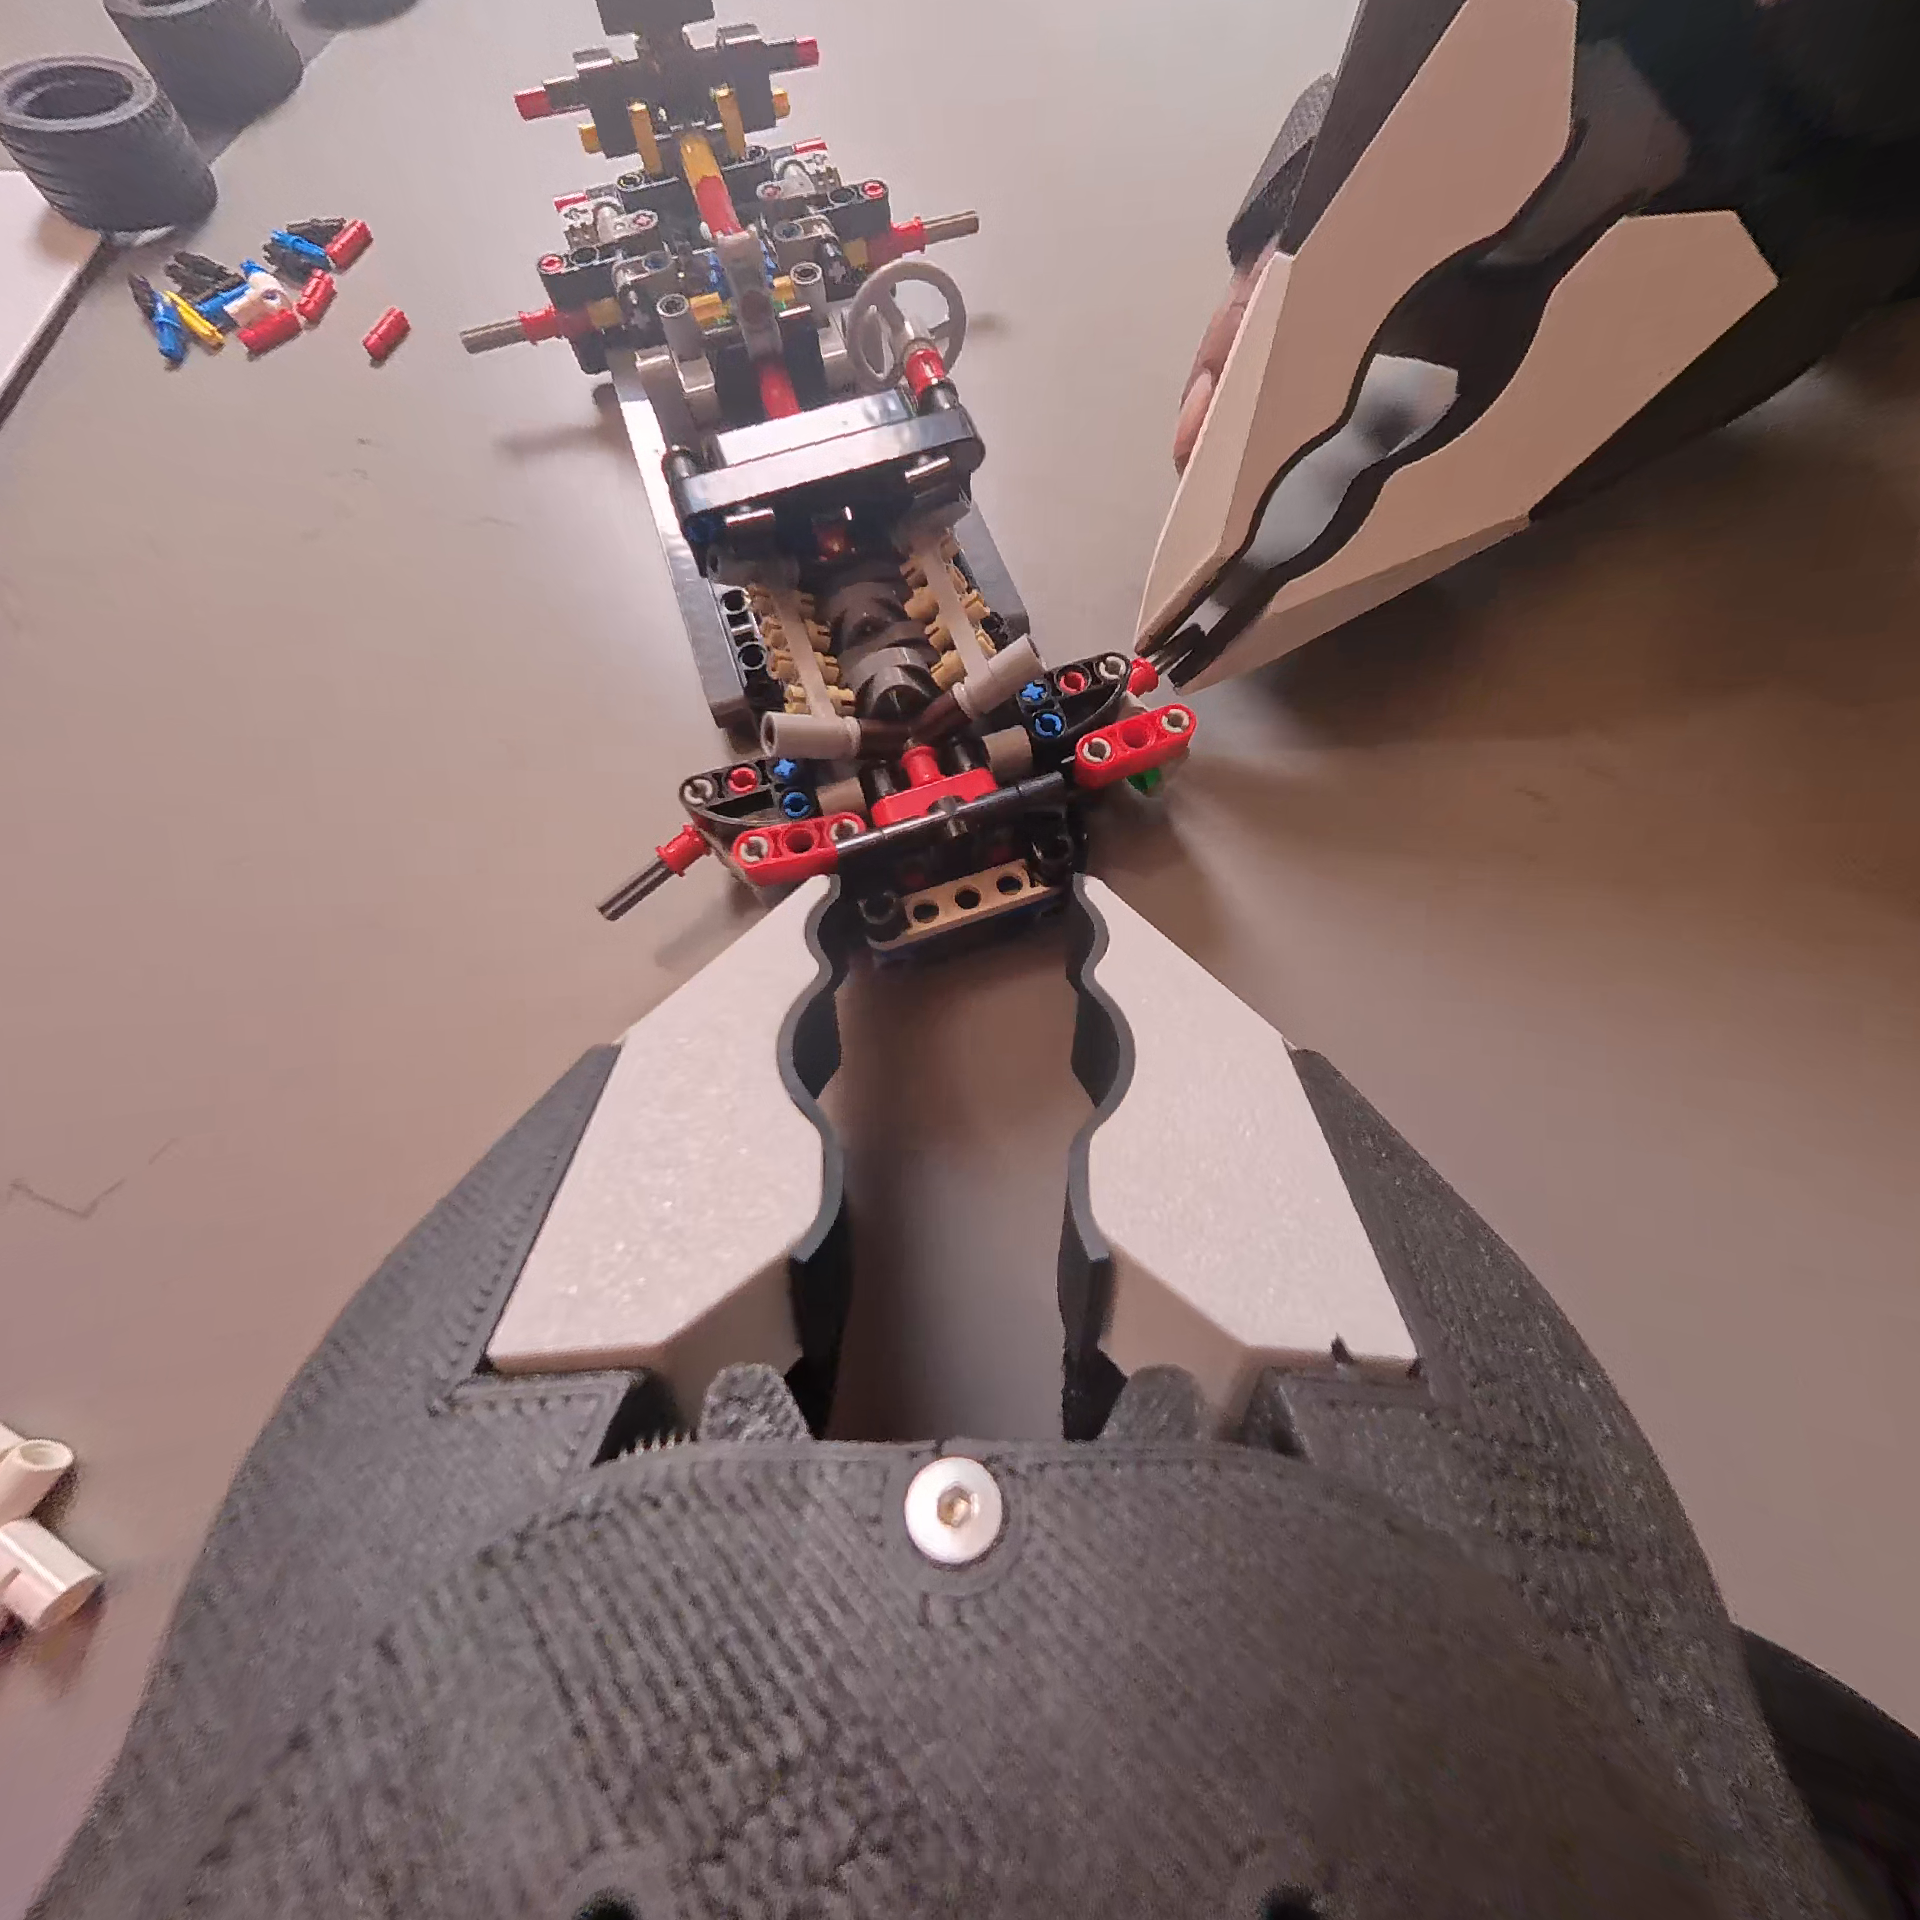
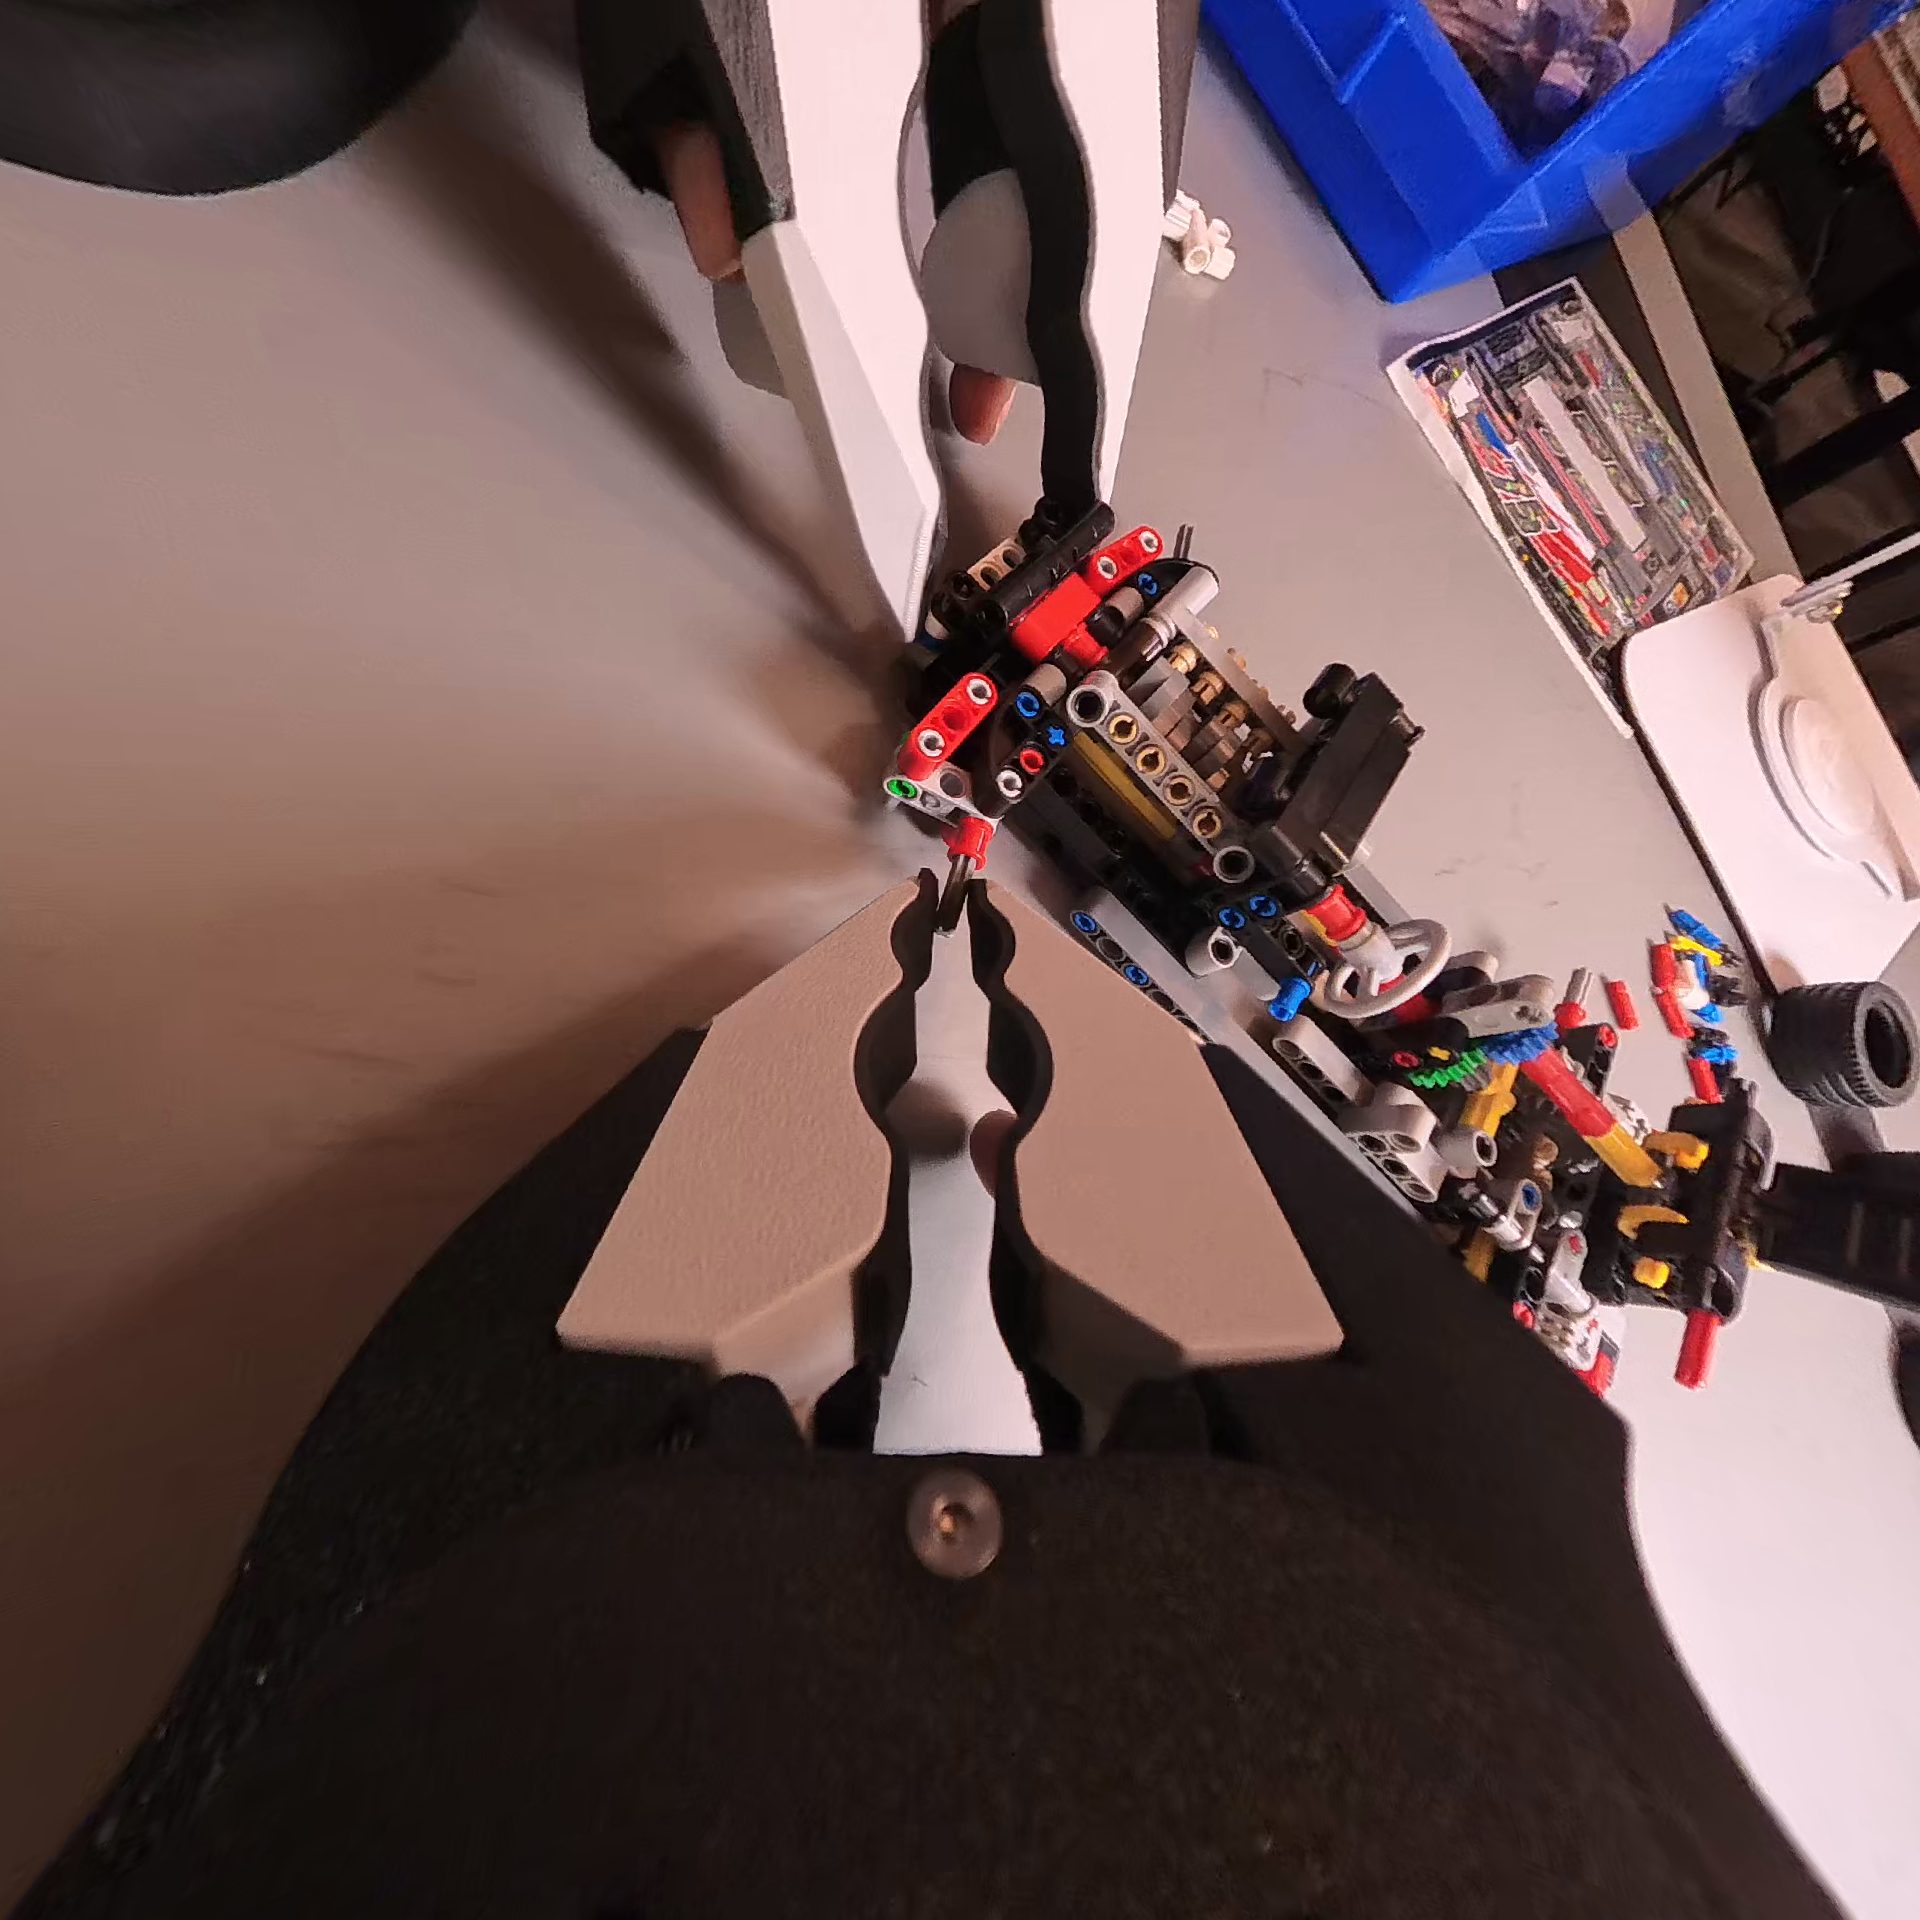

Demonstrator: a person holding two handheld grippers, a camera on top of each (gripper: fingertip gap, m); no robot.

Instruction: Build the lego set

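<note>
Right wrist view: right gripper (image 2: 951, 902) pinches thin black axle (image 2: 950, 900).

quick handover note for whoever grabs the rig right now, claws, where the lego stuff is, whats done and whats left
Left claw: clamped across the near end of the lego car frame, steadying it on the table.
Right claw: shut on a thin black rod sticking out past a red collar at the frame's near corner.
Loose pins and two tires lie far left of the frame; white connectors near left.
Done: frame, gears and steering wheel.
Left: seat the rod, fit tires, and probably more.
</note>
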